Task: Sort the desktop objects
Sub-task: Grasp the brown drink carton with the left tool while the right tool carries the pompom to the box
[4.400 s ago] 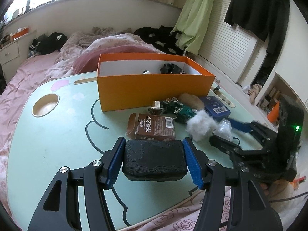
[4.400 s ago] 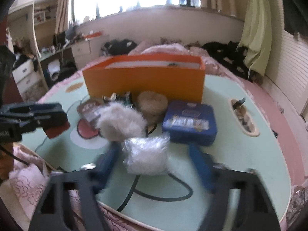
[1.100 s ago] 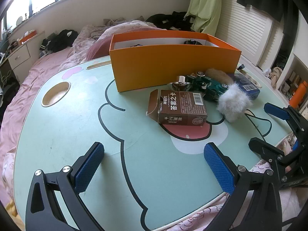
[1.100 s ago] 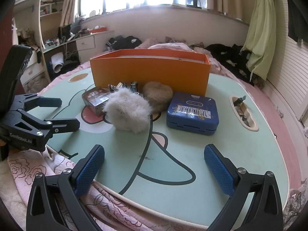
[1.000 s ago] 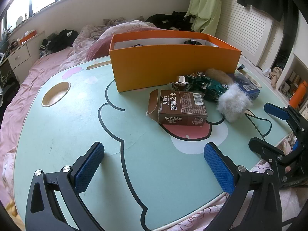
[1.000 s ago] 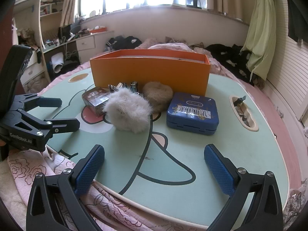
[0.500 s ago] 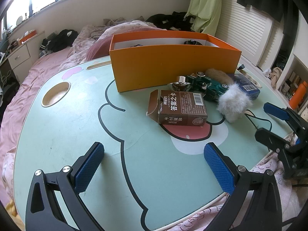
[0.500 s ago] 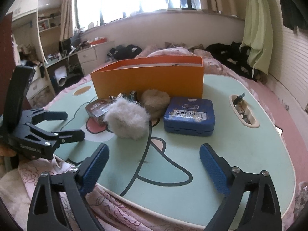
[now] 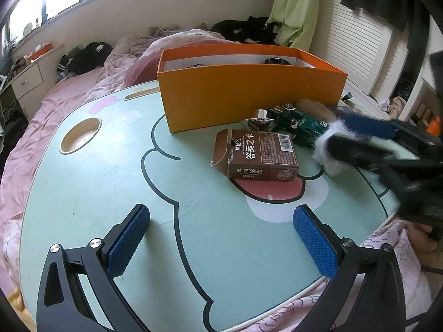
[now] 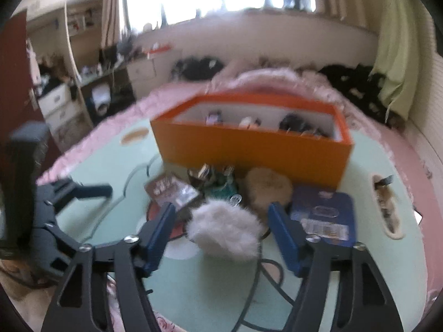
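A white fluffy ball [image 10: 224, 235] lies on the mint-green table [image 10: 210, 285], between the blue pads of my right gripper [image 10: 220, 207]. The jaws are closing, with a small gap still on each side of the ball. In the left wrist view the right gripper [image 9: 339, 132] is blurred around the ball [image 9: 326, 160]. My left gripper [image 9: 220, 211] stands open and empty over the near table. Beyond it lie a brown carton [image 9: 257, 155] and a green toy car [image 9: 301, 121]. The orange box [image 9: 249, 99] behind them holds several small items.
A brown furry puff [image 10: 268, 191] and a blue tin [image 10: 324, 213] lie right of the ball. A small metal piece [image 9: 260, 121] sits by the car. The table has a round cup recess [image 9: 80, 135] and a slot [image 10: 386, 204]. Pink bedding surrounds it.
The right gripper has moved forward over the table to the white fluffy ball and its jaws have narrowed around it. The left gripper has not moved.
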{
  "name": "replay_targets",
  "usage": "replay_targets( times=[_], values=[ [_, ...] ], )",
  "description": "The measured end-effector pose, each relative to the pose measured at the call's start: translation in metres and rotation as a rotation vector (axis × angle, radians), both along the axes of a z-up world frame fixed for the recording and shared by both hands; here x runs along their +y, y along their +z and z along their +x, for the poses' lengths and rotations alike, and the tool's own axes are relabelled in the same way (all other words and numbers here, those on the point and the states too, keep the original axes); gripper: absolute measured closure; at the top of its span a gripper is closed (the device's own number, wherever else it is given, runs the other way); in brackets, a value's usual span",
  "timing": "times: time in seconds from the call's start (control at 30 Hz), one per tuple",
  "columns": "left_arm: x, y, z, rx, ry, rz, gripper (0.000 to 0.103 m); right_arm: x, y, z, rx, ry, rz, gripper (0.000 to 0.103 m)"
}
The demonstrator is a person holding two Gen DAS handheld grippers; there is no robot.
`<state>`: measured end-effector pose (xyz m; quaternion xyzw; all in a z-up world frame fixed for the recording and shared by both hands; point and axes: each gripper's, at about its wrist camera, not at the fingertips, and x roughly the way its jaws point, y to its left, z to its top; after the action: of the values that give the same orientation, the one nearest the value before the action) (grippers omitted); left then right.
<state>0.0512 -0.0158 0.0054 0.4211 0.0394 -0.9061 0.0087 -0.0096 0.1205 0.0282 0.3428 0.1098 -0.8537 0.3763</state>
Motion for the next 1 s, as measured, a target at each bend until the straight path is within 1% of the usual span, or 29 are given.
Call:
replay_targets(
  times=[0.03, 0.07, 0.3, 0.37, 0.5, 0.63, 0.7, 0.73, 0.77, 0.8, 0.83, 0.87, 0.93, 0.97, 1.0],
  values=[
    [0.000, 0.000, 0.000, 0.000, 0.000, 0.000, 0.000, -0.002, -0.005, 0.000, -0.014, 0.005, 0.018, 0.058],
    [0.000, 0.000, 0.000, 0.000, 0.000, 0.000, 0.000, -0.002, -0.009, 0.001, -0.025, 0.009, 0.031, 0.063],
    [-0.001, 0.000, 0.001, 0.001, 0.014, -0.002, 0.000, 0.022, -0.018, 0.013, -0.012, 0.015, -0.014, 0.064],
    [-0.003, 0.001, 0.000, 0.001, 0.018, -0.003, 0.000, 0.031, -0.019, 0.021, 0.004, 0.018, -0.033, 0.064],
    [0.000, 0.006, -0.002, 0.009, -0.007, -0.011, 0.000, 0.039, -0.023, 0.034, 0.038, 0.024, -0.034, 0.064],
    [0.004, 0.020, -0.016, 0.048, -0.022, -0.004, 0.000, 0.043, -0.025, 0.034, 0.038, 0.016, -0.046, 0.064],
    [0.008, 0.024, -0.025, 0.051, -0.030, -0.001, 0.001, 0.044, -0.025, 0.034, 0.037, 0.015, -0.050, 0.064],
    [0.010, 0.025, -0.031, 0.047, -0.035, -0.002, 0.003, 0.045, -0.025, 0.034, 0.038, 0.013, -0.050, 0.064],
    [0.011, 0.024, -0.036, 0.042, -0.038, -0.004, 0.012, 0.045, -0.025, 0.034, 0.039, 0.010, -0.050, 0.064],
    [0.012, 0.022, -0.042, 0.029, -0.042, 0.003, 0.025, 0.046, -0.026, 0.035, 0.039, 0.009, -0.051, 0.064],
    [0.011, 0.019, -0.044, 0.023, -0.050, 0.027, 0.031, 0.047, -0.026, 0.034, 0.038, 0.008, -0.055, 0.064],
    [0.009, 0.019, -0.044, 0.025, -0.054, 0.053, 0.037, 0.048, -0.026, 0.034, 0.037, 0.004, -0.058, 0.064],
    [0.004, 0.023, -0.038, 0.054, -0.041, 0.070, 0.044, 0.050, -0.025, 0.033, 0.033, -0.010, -0.068, 0.064],
    [0.003, 0.025, -0.034, 0.068, -0.041, 0.079, 0.064, 0.052, -0.025, 0.032, 0.030, -0.025, -0.072, 0.064],
    [0.001, 0.026, -0.030, 0.073, -0.044, 0.096, 0.076, 0.055, -0.025, 0.030, 0.026, -0.039, -0.078, 0.064]
  ],
)
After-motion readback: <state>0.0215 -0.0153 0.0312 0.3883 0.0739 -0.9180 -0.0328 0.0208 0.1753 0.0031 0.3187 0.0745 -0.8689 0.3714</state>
